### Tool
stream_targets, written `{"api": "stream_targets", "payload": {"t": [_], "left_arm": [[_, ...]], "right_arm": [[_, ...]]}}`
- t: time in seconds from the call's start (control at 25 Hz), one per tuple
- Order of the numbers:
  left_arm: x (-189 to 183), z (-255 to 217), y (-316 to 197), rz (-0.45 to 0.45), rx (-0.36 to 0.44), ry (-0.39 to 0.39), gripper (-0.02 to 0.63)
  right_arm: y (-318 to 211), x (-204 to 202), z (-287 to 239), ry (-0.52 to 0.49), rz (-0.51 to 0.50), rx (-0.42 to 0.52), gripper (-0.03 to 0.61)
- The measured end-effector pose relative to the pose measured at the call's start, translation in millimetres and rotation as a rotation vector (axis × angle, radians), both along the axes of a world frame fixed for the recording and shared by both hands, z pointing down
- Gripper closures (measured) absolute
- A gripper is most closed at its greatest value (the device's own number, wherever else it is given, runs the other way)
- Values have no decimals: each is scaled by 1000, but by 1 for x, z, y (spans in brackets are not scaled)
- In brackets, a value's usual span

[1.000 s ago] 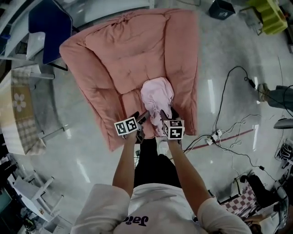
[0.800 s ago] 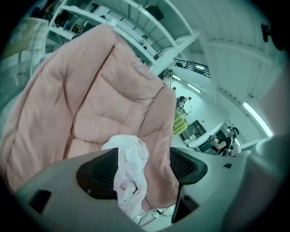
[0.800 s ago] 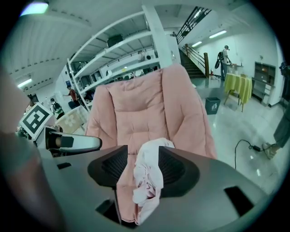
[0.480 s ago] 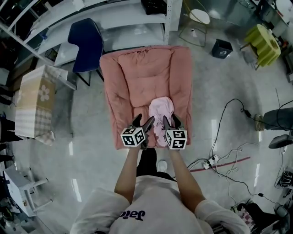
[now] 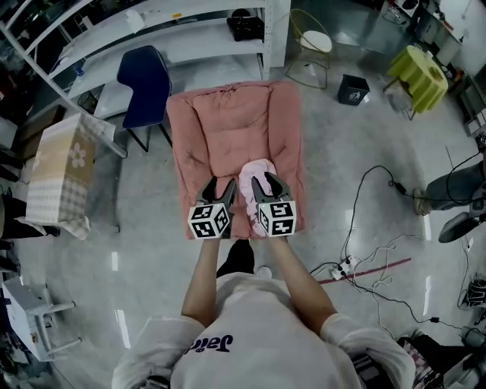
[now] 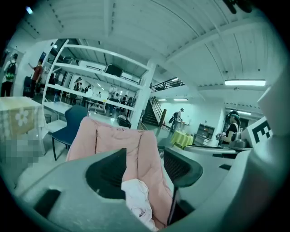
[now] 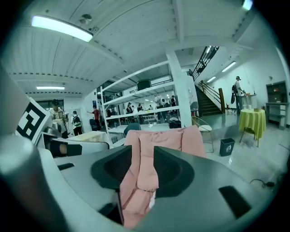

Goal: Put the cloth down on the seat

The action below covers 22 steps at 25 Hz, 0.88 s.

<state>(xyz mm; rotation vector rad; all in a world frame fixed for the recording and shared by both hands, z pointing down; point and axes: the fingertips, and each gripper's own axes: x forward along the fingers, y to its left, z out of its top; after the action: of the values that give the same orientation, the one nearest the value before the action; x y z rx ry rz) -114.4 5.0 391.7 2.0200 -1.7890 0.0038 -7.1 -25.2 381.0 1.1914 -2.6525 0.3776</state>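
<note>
A pale pink cloth (image 5: 254,176) lies crumpled on the seat of the padded pink chair (image 5: 228,125). Both grippers are raised in front of the chair's near edge, apart from the cloth. My left gripper (image 5: 218,186) has nothing between its closing jaws. The same holds for my right gripper (image 5: 267,182), whose jaws are also closing. Past my left gripper (image 6: 145,156) in the left gripper view, the cloth (image 6: 136,199) rests low on the chair (image 6: 113,138). The right gripper view looks between the jaws of my right gripper (image 7: 142,154) at the chair (image 7: 165,136).
A blue chair (image 5: 144,76) and white shelving (image 5: 190,23) stand behind the pink chair. A table with a checked cover (image 5: 57,175) is at the left. Cables and a power strip (image 5: 349,266) lie on the floor at the right, with a black bin (image 5: 351,90) beyond.
Both grippers have drawn back from the cloth, which stays on the seat. The head view has pulled back and takes in more of the room. The jaws look narrower.
</note>
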Motion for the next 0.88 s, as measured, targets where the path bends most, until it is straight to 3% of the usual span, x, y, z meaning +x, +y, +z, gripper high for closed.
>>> {"api": "stream_targets", "payload": {"t": [0.16,0.32,0.4,0.6,0.88], "left_arm": [[7,-42,9,10,94,-46,381],[10,-77,20,-20,145,-255,447],[11,-91,24,-37,170,-310,482],[19,-113,32,-47,218,-267,566],[22,-126,40,-74,260,-194,600]], "right_arm": [[10,0,-38,-15,-27,92,470],[20,2,-68,-17,-38,158,508],[25,4,-80,-17,-37,178,516],[33,13,-104,-30,-32,219,539],[43,18,-124,-36,-58,265,565]]}}
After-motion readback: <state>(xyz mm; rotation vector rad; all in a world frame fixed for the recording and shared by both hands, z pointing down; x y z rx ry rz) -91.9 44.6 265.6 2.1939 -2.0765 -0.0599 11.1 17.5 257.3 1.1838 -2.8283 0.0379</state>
